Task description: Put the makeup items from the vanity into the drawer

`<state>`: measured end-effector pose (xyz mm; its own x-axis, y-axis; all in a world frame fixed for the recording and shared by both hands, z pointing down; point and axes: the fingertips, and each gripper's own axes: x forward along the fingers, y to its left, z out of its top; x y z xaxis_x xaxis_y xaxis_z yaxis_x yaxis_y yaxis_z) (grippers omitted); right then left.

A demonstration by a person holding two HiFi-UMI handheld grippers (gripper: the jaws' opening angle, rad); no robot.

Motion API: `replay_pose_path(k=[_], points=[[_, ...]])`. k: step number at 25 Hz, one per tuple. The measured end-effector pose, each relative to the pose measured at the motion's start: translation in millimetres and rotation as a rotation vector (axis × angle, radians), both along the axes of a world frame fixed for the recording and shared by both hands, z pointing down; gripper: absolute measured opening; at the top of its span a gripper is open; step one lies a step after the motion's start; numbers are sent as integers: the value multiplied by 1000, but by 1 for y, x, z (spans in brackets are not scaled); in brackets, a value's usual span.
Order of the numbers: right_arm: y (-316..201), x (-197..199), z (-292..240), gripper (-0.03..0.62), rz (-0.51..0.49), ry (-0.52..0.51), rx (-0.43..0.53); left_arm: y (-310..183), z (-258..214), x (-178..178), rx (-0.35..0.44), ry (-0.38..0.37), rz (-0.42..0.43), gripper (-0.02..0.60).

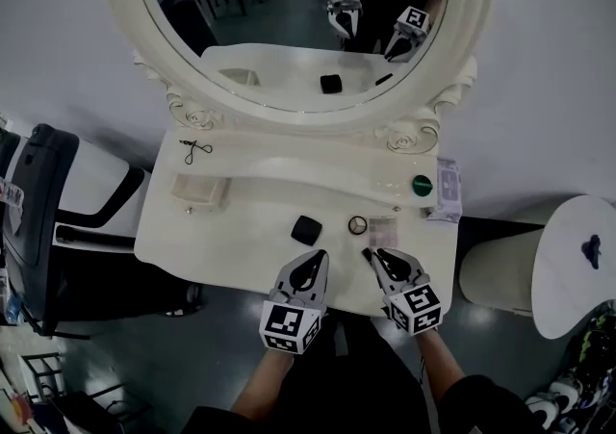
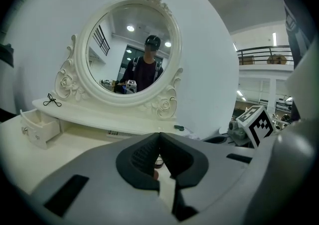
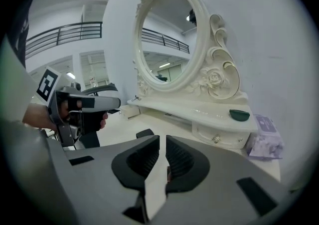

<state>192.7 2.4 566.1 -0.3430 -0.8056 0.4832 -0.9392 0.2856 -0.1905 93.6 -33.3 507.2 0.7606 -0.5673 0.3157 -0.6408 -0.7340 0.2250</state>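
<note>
- Compact, black, lay at twelve o'clock of left gripper; judged light, rigid, slick; best pinched across opposite edges.
- Jaws of left gripper and right gripper stood closed, empty.

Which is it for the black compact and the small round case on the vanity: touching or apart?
Apart. The head view shows bare white tabletop between the black compact and the small round case.

Pretty plain kit tbh: two matte grey plastic shells, left gripper and right gripper, right at the front edge of the vanity. Rounded beak-shaped jaws lined with black ribbed pads. White cube with black square markers on each, on the end away from the vanity. Dark long sleeves further back still.
</note>
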Motion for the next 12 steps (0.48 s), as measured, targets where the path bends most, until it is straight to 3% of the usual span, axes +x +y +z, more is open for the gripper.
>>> replay_pose_path(k=[4,12], points=[[-2,-2,33,86,-67,56,-104,0,17,7,-30,-10,1,15],[-5,-5,91,121,-146,148,-276,-1,55,8,-94,-27,-10,15]])
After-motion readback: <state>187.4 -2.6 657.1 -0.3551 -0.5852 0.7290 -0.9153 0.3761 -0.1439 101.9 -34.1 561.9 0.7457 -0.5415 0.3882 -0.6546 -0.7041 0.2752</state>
